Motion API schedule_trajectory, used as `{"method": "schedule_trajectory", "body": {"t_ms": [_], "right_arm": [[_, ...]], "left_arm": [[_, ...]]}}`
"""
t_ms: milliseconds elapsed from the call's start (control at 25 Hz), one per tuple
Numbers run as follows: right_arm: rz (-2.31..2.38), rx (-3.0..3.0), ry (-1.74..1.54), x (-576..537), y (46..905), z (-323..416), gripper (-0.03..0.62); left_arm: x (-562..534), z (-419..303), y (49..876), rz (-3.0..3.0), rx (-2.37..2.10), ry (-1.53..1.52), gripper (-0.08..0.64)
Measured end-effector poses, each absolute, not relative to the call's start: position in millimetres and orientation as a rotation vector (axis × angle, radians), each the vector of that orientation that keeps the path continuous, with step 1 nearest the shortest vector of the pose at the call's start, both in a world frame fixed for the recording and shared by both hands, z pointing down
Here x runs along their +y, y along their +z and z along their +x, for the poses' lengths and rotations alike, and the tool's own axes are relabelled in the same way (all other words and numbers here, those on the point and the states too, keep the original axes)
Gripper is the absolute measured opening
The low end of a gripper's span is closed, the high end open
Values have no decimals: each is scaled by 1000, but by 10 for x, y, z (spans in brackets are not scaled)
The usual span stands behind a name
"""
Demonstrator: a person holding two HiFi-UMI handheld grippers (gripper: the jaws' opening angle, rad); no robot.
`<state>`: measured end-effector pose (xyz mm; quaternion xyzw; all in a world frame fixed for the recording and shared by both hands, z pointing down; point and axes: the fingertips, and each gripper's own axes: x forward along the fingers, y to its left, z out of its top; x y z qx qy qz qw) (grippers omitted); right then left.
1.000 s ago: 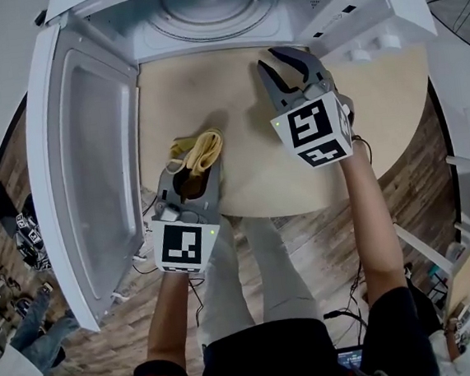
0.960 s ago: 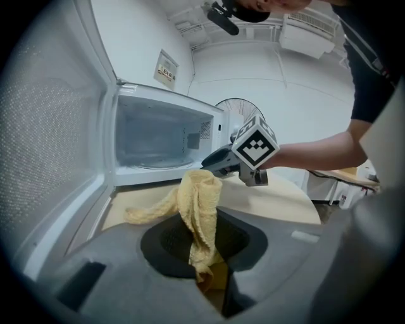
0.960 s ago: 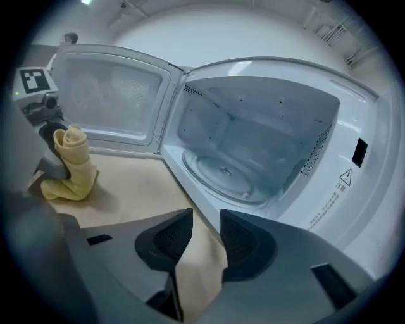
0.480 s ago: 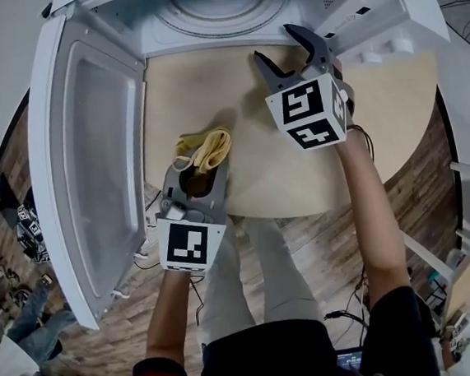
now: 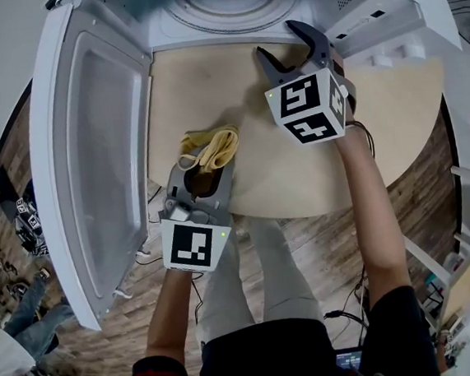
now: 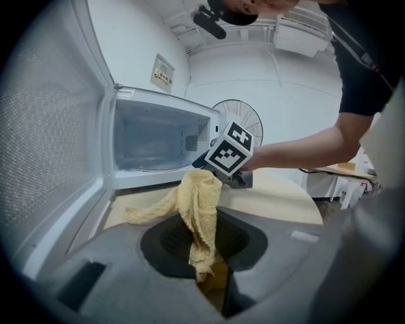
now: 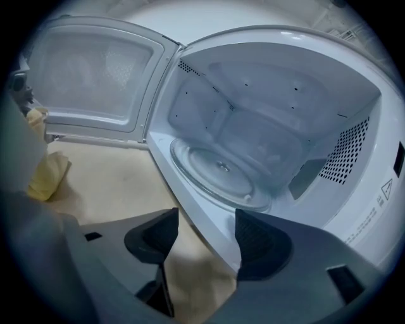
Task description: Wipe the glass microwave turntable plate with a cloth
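Beige tabletop [image 5: 394, 118] is carrying a white microwave [image 5: 399, 6] at its far edge, door [image 5: 90, 139] hanging open; the glass turntable plate [image 7: 218, 174] is lying inside. Near the tabletop's front edge the left gripper [image 5: 202, 163] is pinching a yellow cloth [image 5: 215, 148]. The right gripper [image 5: 291, 45] is hovering at the oven mouth, jaws spread and empty, having just been opening.

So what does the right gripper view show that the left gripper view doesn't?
Only the right: inside the right claw, empty, its jaws having just been opening, and the round clear glass turntable plate seen plainly. Only the left: the left claw pinching the yellow terry cloth, plus a standing fan. Both: that cloth, the white microwave, its open door, the beige round table.
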<state>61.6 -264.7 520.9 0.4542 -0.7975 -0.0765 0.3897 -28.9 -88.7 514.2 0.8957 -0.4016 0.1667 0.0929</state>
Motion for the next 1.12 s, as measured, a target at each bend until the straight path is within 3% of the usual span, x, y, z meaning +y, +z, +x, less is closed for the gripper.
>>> {"method": "schedule_trajectory", "body": {"t_ms": [1120], "right_arm": [[1160, -1984, -278, -2697, 5263, 602, 248]], "left_arm": [[-1252, -305, 5009, 2645, -1252, 491, 57]]}}
